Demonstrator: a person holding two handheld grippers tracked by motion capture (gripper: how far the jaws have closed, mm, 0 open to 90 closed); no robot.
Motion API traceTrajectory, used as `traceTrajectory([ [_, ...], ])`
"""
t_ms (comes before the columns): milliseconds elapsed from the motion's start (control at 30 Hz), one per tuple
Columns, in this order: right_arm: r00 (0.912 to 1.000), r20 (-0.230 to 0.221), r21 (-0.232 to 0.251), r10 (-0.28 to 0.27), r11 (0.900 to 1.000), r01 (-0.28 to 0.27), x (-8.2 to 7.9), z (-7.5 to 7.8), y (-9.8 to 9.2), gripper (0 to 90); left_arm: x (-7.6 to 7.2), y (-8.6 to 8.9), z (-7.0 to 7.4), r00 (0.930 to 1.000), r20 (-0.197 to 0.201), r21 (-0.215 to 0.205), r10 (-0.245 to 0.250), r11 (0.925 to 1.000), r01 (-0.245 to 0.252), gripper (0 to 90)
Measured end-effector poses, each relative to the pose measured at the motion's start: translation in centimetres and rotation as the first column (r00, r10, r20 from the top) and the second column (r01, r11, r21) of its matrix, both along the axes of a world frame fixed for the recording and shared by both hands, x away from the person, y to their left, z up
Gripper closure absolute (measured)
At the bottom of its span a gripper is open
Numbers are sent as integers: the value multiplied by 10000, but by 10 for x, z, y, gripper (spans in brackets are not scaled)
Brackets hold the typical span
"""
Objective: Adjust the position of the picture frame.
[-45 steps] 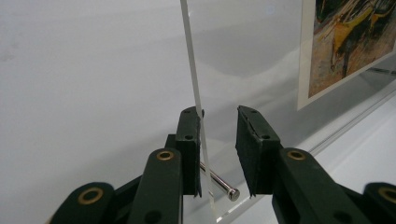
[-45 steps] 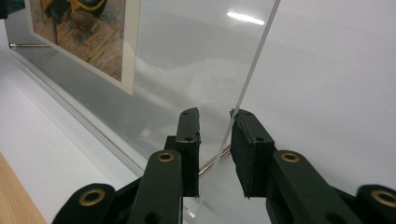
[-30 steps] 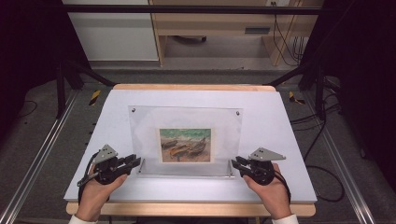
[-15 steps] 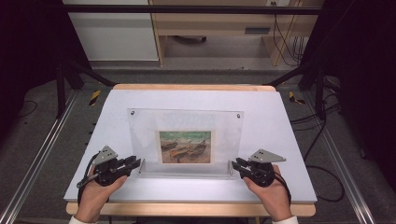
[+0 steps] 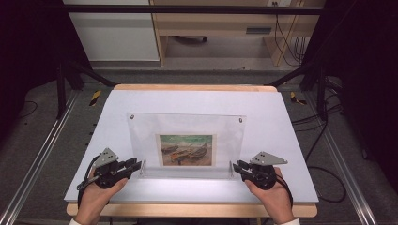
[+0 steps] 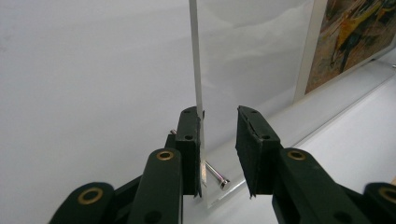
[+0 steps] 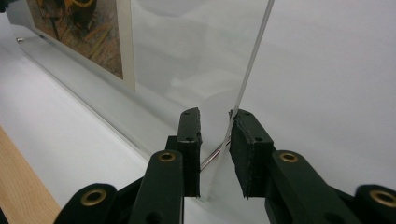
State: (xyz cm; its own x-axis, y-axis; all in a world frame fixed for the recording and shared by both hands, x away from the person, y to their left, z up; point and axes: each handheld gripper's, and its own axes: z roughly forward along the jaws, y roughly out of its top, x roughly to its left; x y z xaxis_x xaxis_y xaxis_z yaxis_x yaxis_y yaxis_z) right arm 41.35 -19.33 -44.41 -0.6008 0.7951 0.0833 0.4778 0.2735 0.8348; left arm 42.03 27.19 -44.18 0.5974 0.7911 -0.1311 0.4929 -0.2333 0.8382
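Both grippers straddled the clear acrylic frame (image 5: 187,140), which stood upright near-centre on the table (image 5: 281,117), long axis left-right: left gripper (image 5: 133,166) at its left end, right gripper (image 5: 238,168) at its right, jaws open around each edge, not clamped.

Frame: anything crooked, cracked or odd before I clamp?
Nothing stands out. The frame stands upright and square on the table, picture centred, no cracks visible. Both grippers straddle its lower side edges, open.
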Motion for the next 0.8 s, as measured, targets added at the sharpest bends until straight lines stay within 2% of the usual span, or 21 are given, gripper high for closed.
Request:
traceTrajectory([
  [800, 10000, -87, 44, -5, 10000, 5, -4, -2, 0, 737, -4, -1, -1, 10000, -8, 154, -73, 9999, 74, 695],
])
